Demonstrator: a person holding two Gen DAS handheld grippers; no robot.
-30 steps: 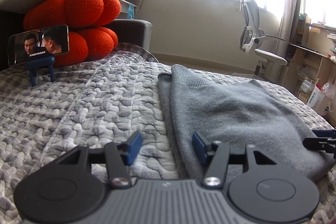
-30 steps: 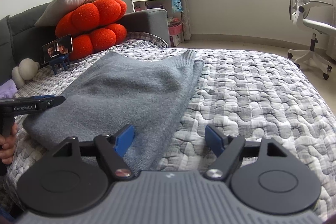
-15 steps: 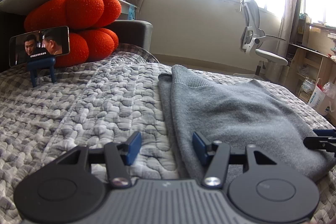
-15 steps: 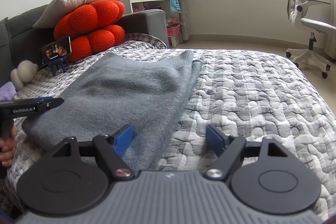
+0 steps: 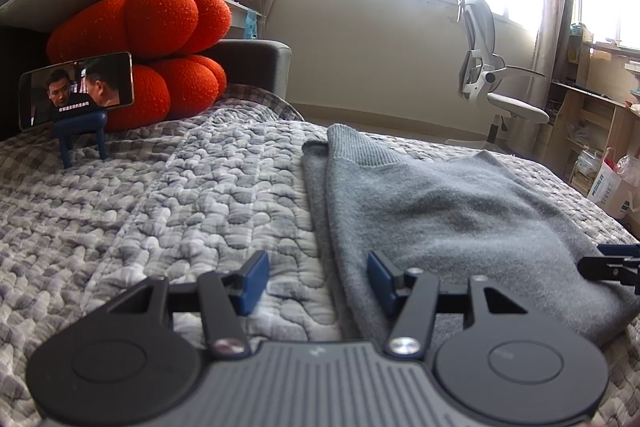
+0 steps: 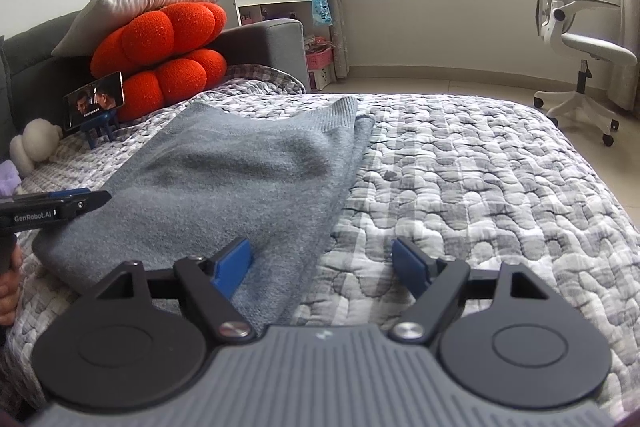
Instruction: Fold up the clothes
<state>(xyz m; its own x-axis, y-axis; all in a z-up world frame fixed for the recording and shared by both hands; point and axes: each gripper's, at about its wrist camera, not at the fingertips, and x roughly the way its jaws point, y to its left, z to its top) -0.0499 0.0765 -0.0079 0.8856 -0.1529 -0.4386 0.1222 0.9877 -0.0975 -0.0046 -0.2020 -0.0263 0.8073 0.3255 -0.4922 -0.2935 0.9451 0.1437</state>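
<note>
A grey knit sweater (image 5: 448, 211) lies folded lengthwise on the quilted bed (image 5: 180, 195), ribbed hem at the far end. My left gripper (image 5: 316, 283) is open just above the sweater's near left corner, with the folded edge between its blue pads. In the right wrist view the same sweater (image 6: 240, 187) stretches away to the left. My right gripper (image 6: 324, 267) is open over its near right corner, left pad above the cloth and right pad above the quilt. Each gripper shows at the edge of the other's view: right gripper (image 5: 612, 263), left gripper (image 6: 56, 209).
A phone on a blue stand (image 5: 76, 95) plays video beside orange cushions (image 5: 152, 39) and a grey pillow at the headboard. A white office chair (image 6: 576, 43) stands on the floor past the bed. A desk with shelves (image 5: 592, 123) is at the far right. A hand (image 6: 8, 287) holds the left gripper's handle.
Both grippers have barely shifted. They stay open over the sweater's near corners, and the sweater has not moved.
</note>
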